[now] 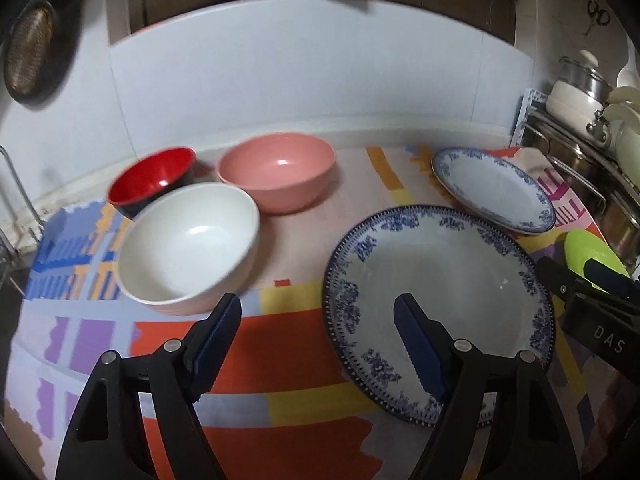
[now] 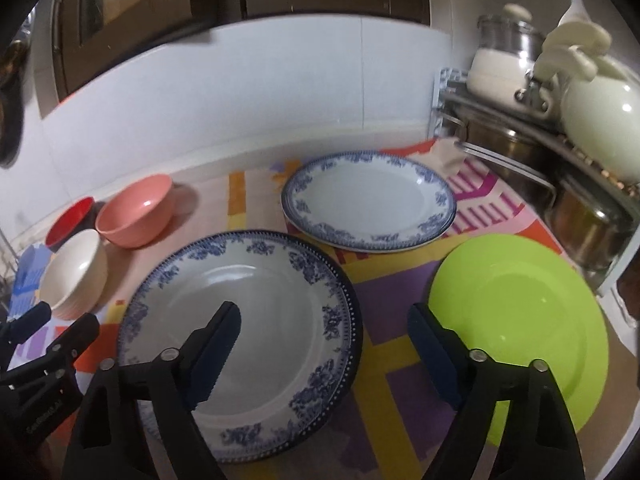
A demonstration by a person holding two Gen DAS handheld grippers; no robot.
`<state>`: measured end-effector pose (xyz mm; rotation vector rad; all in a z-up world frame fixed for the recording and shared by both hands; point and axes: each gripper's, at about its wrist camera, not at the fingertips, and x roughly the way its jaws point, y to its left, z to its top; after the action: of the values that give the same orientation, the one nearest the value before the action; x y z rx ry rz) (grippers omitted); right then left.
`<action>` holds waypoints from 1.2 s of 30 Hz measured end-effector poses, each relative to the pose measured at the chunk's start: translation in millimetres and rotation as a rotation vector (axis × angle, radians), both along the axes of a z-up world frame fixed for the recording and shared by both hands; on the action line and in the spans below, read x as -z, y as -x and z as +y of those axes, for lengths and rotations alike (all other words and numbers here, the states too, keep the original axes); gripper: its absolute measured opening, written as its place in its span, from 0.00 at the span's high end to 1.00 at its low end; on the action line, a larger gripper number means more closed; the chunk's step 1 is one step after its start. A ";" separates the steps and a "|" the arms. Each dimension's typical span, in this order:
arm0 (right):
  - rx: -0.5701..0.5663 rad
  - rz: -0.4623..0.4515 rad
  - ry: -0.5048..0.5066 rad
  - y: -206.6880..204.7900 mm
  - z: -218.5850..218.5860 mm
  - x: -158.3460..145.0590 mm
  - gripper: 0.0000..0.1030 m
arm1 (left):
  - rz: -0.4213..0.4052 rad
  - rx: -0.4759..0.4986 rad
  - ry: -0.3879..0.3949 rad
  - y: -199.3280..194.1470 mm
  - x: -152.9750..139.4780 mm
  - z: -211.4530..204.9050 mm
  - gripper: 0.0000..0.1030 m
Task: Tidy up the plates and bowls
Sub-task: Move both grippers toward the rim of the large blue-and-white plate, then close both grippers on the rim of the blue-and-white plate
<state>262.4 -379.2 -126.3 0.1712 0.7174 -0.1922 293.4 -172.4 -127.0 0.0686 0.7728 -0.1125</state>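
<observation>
Meanwhile, both tongs are seen wide and empty above a patterned mat (image 1: 280, 344). The large blue-rimmed plate (image 2: 240, 320) lies flat just ahead of the right gripper (image 2: 324, 340), whose left finger hangs over it; a lime plate (image 2: 520, 340) sits at its right. The left gripper (image 1: 318, 344) is poised between that plate and the white bowl (image 1: 188, 240) at near left. Farther off, a pink bowl (image 1: 276, 170), a red bowl (image 1: 152, 180) and a second blue plate (image 1: 492, 190) are ranged before a white tiled wall (image 1: 280, 80); pots (image 2: 520, 60) are racked at far right.
</observation>
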 end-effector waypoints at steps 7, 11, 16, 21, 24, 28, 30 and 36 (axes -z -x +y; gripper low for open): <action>0.013 0.057 -0.002 -15.7 -6.7 19.9 0.29 | 0.055 0.026 -0.005 -21.2 18.8 -8.3 0.31; 0.010 0.082 -0.001 -21.9 -11.2 28.5 0.32 | 0.077 0.031 -0.009 -28.1 26.8 -12.2 0.35; 0.012 0.105 -0.005 -28.7 -16.0 36.1 0.40 | 0.101 0.030 -0.002 -35.9 32.2 -13.5 0.40; 0.004 0.111 -0.020 -35.8 -18.2 39.6 0.45 | 0.118 0.032 0.004 -40.7 35.3 -14.2 0.47; -0.003 0.122 -0.017 -38.9 -17.9 42.6 0.51 | 0.134 0.039 0.010 -42.9 38.0 -15.5 0.54; -0.009 0.134 -0.022 -40.9 -18.6 45.5 0.56 | 0.145 0.045 0.021 -43.7 40.2 -16.4 0.60; -0.013 0.140 -0.027 -40.9 -18.9 46.7 0.60 | 0.144 0.047 0.019 -43.8 40.3 -17.0 0.61; -0.028 0.142 -0.029 -41.7 -17.4 46.3 0.64 | 0.141 0.044 0.027 -44.2 41.2 -16.5 0.64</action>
<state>304.1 -396.5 -172.7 0.1761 0.8634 -0.1686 337.5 -188.9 -168.2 0.0523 0.9111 -0.1709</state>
